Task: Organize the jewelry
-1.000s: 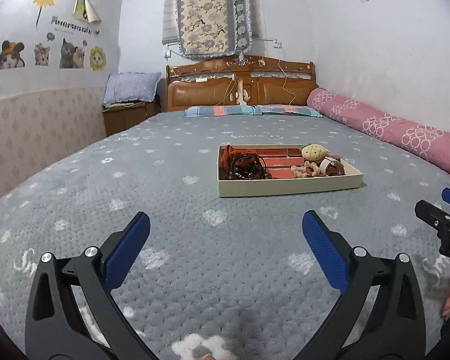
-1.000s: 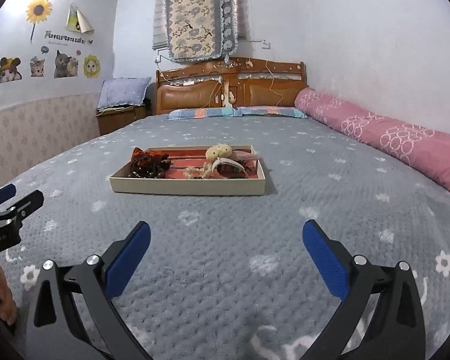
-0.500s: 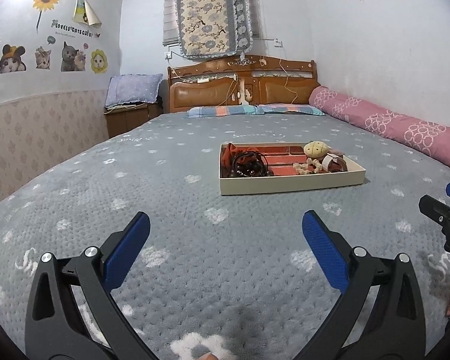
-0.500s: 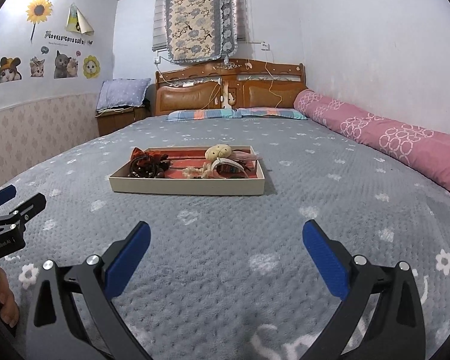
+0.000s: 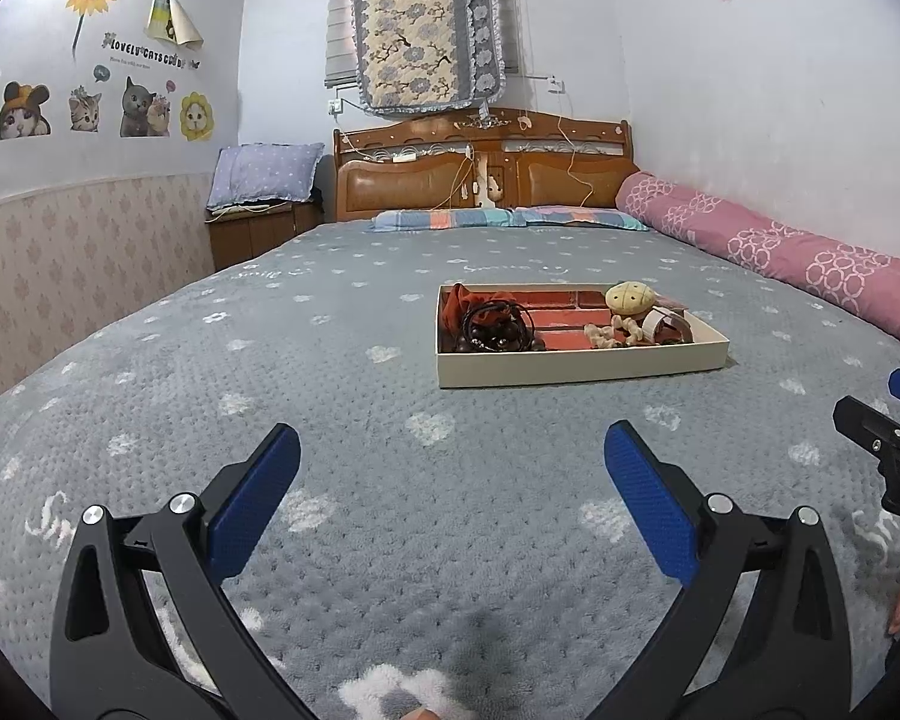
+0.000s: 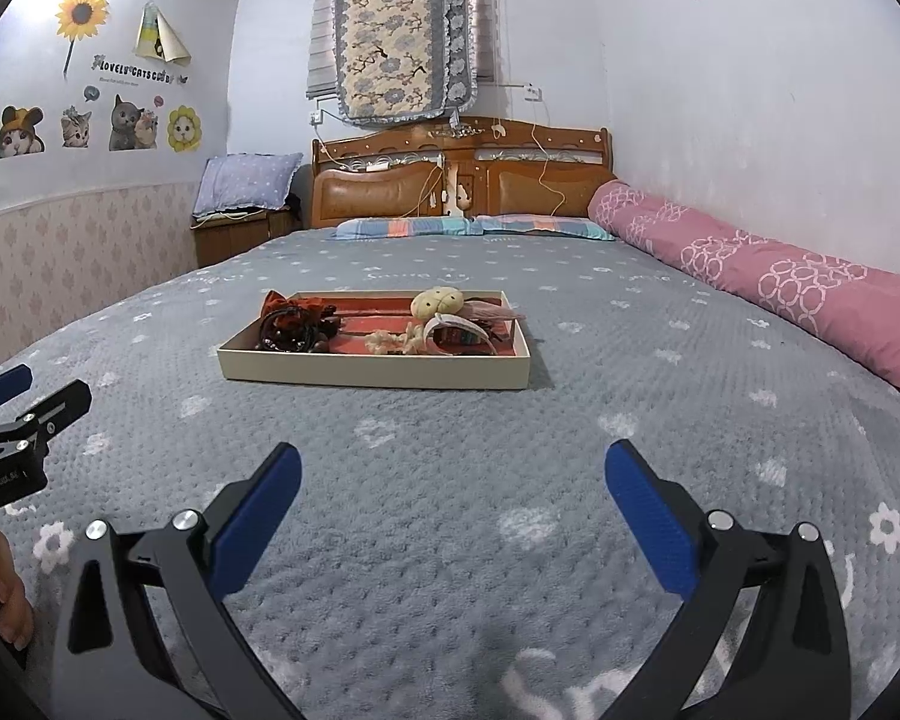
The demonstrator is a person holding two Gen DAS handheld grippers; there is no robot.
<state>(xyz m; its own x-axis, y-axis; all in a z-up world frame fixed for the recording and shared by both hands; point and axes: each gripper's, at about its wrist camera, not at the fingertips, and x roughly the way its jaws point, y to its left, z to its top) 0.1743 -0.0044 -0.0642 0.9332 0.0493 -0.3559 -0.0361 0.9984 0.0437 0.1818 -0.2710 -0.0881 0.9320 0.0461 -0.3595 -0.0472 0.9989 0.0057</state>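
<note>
A shallow cream tray (image 5: 576, 363) with a red lining sits on the grey bed, also in the right wrist view (image 6: 372, 373). It holds dark bead bracelets (image 5: 493, 330) at its left (image 6: 291, 330), a yellow plush ornament (image 5: 629, 298) (image 6: 437, 302) and pale beaded pieces (image 5: 615, 333) at its right. My left gripper (image 5: 450, 480) is open and empty, well short of the tray. My right gripper (image 6: 450, 495) is open and empty, also short of it. Each gripper shows at the edge of the other's view.
The grey flower-patterned bedspread (image 5: 306, 396) stretches all around the tray. A long pink bolster (image 5: 810, 264) lies along the right wall. A wooden headboard (image 5: 486, 180) and striped pillows (image 5: 504, 219) are at the far end, with a nightstand (image 5: 252, 234) at the left.
Both views have tilted slightly, so the tray sits a little lower in the left wrist view. Both grippers stay open and nothing in the tray has moved.
</note>
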